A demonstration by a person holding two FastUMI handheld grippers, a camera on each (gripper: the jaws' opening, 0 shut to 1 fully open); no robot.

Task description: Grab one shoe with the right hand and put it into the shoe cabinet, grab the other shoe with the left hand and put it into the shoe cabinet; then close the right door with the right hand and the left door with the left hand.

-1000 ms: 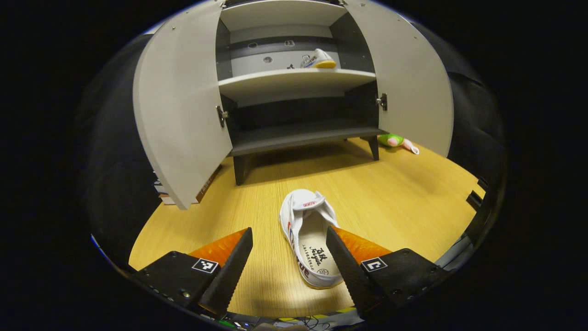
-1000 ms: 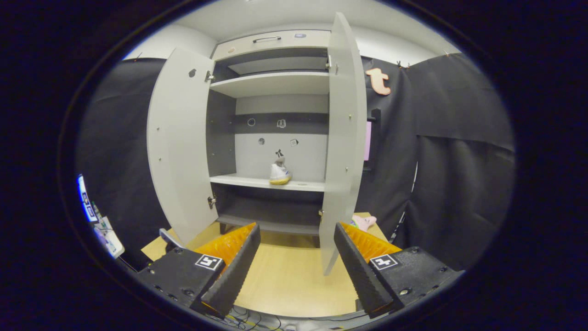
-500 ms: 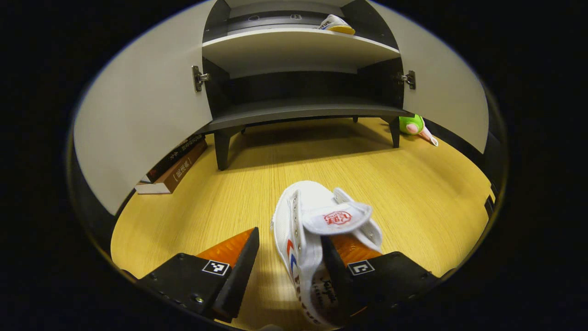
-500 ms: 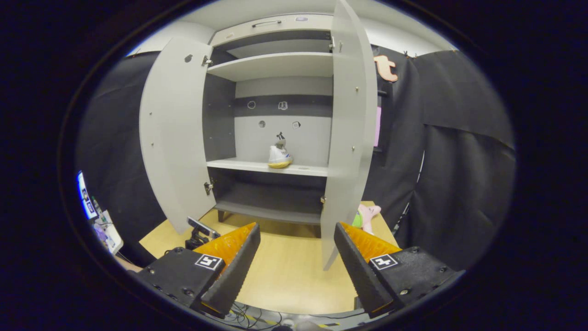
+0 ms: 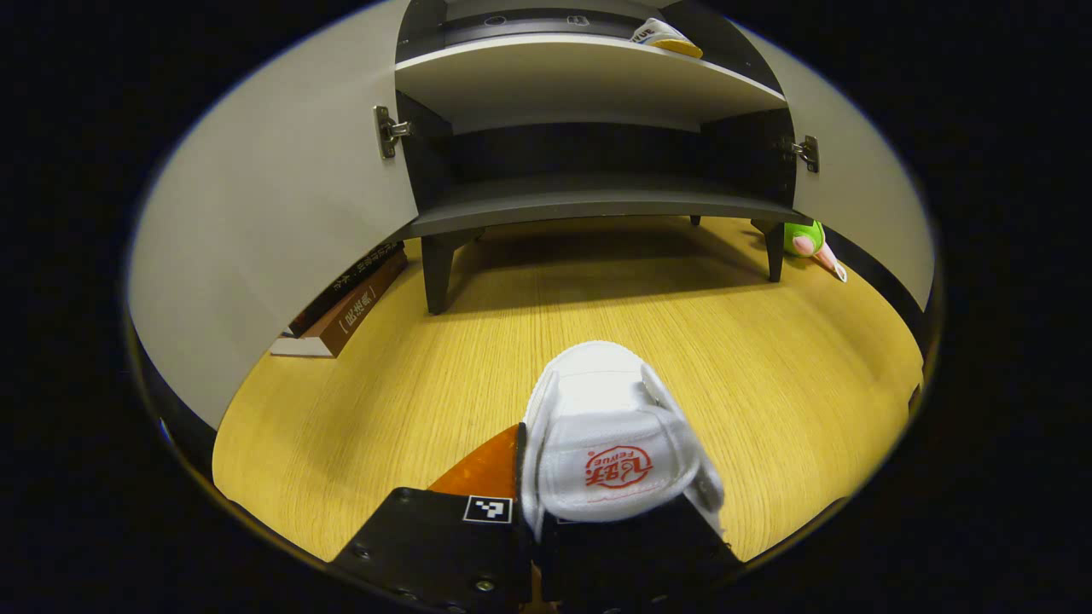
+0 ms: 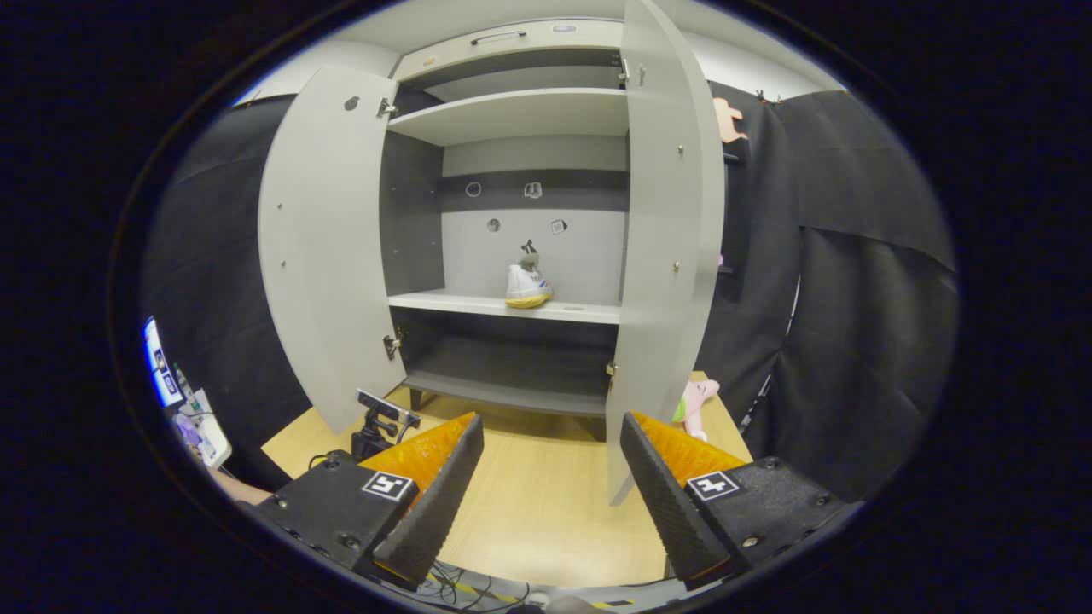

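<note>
A white strap shoe [image 5: 610, 443] lies on the wooden tabletop [image 5: 614, 315], toe toward the shoe cabinet [image 5: 589, 81]. My left gripper [image 5: 533, 448] is shut on its left side wall at the heel end; one finger is hidden by the shoe. The other white shoe [image 5: 667, 37] [image 6: 528, 286] stands on the cabinet's light middle shelf [image 6: 503, 305]. Both doors hang open: left door [image 5: 273, 239] [image 6: 328, 256], right door [image 5: 862, 196] [image 6: 670, 256]. My right gripper [image 6: 550, 426] is open and holds nothing, back from the cabinet in front of the right door's edge.
Books [image 5: 345, 303] lie stacked behind the left door, near the cabinet leg. A green and pink plush toy [image 5: 806, 240] [image 6: 695, 401] lies by the right leg. The dark bottom shelf [image 5: 597, 200] is bare. A lit screen [image 6: 162, 375] sits far left.
My left gripper dropped onto the shoe and its fingers came together on the shoe's side. The right gripper drifted slightly, still open.
</note>
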